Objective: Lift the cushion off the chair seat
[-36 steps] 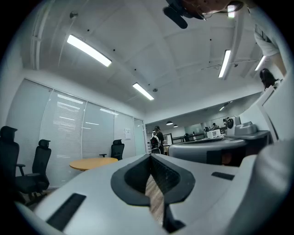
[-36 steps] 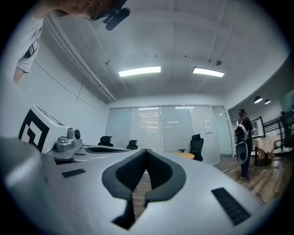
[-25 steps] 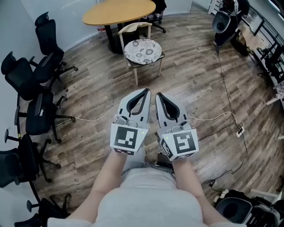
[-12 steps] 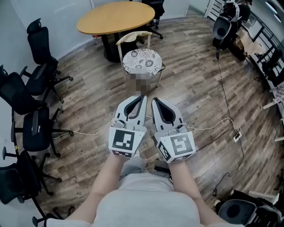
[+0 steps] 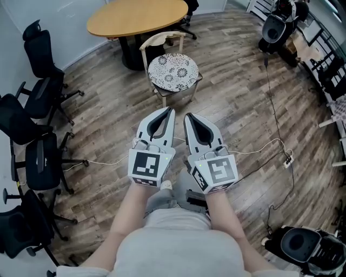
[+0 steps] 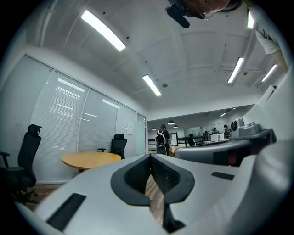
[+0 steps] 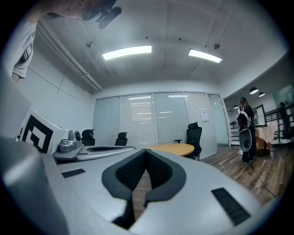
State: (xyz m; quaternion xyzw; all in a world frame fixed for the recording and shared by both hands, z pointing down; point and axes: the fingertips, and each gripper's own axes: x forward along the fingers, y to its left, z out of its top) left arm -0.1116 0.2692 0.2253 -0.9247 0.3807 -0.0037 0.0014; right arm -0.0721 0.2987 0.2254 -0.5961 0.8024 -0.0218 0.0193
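The round patterned cushion [image 5: 173, 72] is being carried by the seat of the wooden chair [image 5: 161, 35], which is standing just in front of the oval desk [image 5: 138, 16]. It is lying well apart from both grippers, ahead of them. The left gripper [image 5: 168, 110] and the right gripper [image 5: 188, 116] are being held side by side and level, each with its jaws pressed together and nothing between them. The cushion is being judged as soft, light and easy to bend, so it is probably best taken at its near rim, at two places, to keep it from sagging. Its thickness and any ties to the chair are not being shown, and it is not being seen at all in either gripper view.
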